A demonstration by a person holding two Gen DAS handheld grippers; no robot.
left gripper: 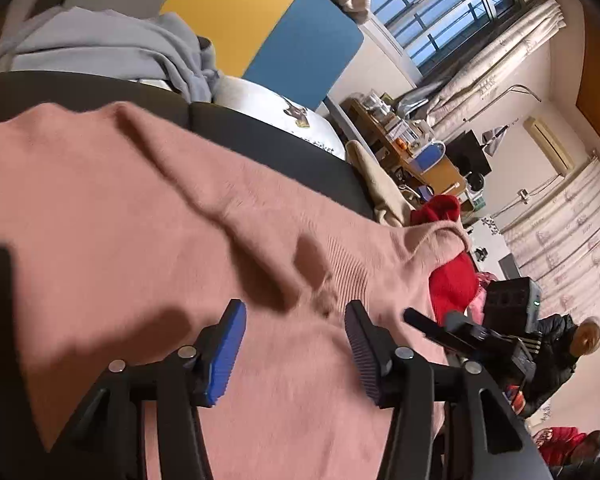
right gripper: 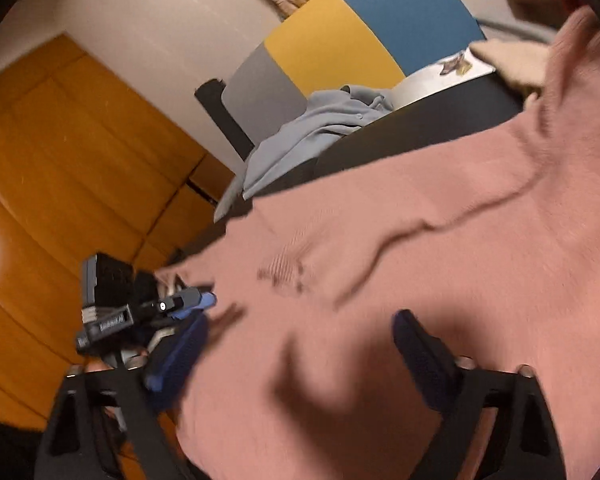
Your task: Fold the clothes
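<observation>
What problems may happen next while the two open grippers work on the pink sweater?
1. The pink sweater has loose ridges across it; folding now would likely trap creases.
2. The left gripper and right gripper hang open above it, close to each other; they might collide.
3. The red garment lies against the sweater's edge and could get caught in the fold.

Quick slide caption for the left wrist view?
Left tongs open above the pink sweater spread on the dark surface, grey garment behind.
</observation>
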